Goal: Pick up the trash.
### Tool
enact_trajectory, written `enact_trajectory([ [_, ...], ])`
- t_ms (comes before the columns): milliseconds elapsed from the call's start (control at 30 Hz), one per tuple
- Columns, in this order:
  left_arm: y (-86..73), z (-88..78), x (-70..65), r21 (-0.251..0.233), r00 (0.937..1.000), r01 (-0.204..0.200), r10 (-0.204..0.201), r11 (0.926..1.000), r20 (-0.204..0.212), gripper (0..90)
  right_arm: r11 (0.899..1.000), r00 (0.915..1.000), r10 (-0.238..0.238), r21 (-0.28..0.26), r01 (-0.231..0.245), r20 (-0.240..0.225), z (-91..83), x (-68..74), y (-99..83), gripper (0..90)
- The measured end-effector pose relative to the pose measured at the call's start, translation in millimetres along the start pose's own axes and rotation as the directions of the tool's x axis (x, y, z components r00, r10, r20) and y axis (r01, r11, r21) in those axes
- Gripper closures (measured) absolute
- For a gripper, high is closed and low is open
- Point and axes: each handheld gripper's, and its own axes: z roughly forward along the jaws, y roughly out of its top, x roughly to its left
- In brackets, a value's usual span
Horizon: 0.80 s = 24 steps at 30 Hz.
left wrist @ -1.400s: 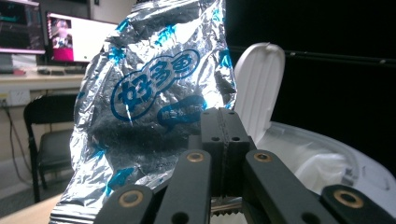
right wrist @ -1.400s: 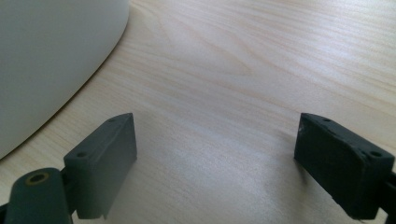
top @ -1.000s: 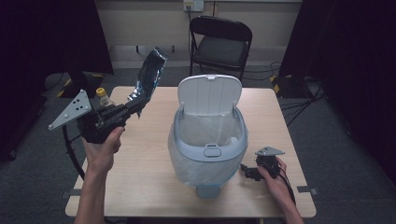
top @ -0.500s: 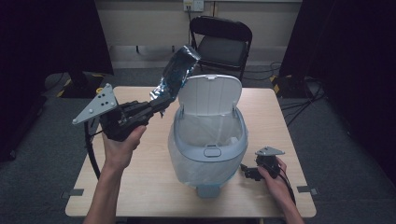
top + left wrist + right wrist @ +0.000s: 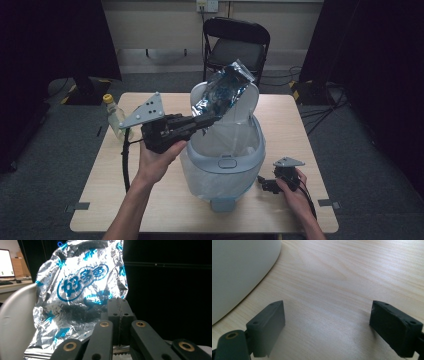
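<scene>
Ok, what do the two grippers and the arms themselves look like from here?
Both the left gripper and the right gripper are black, each topped by a grey three-cornered plate and trailing a black cable. Their jaws are blocky, with brass-coloured pivot pins. The forearms are bare, no sleeves.

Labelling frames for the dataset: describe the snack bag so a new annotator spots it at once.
Start at the pale blue-grey bin standing mid-table with its lid flipped up. Just above its open mouth, the left gripper pinches the bottom edge of the snack bag, which stands up in front of the lid. It is the one crinkled silver foil thing, printed with blue characters, unlike the yellow-capped bottle at the table's left.
</scene>
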Motion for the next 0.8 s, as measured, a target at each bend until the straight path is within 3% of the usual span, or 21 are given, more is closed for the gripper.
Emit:
enact_trajectory([
  [267, -6.8, 19.6, 12.0, 0.051, 0.9986, 0.042, -0.044, 0.9978, 0.028, 89.4, 1.000, 1.0000, -0.001, 0.001, 0.001, 0.002, -0.2, 0.0, 0.0, 12.0],
  [467, -9.9, 25.0, 16.6, 0.070, 0.9976, 0.059, -0.062, 0.9958, 0.032, 75.9, 1.000, 1.0000, -0.001, 0.000, 0.001, 0.002, -0.1, -0.1, 0.0, 11.9],
  [600, -10.9, 26.2, 18.8, 0.081, 0.9963, 0.079, -0.082, 0.9936, 0.027, 61.3, 1.000, 1.0000, -0.001, 0.000, 0.001, 0.002, -0.1, 0.0, 0.0, 11.9],
  [800, -12.3, 29.2, 20.6, 0.106, 0.9965, 0.080, -0.082, 0.9911, 0.018, 58.2, 1.000, 1.0000, 0.000, 0.000, 0.000, 0.001, -0.1, 0.0, 0.0, 11.9],
])
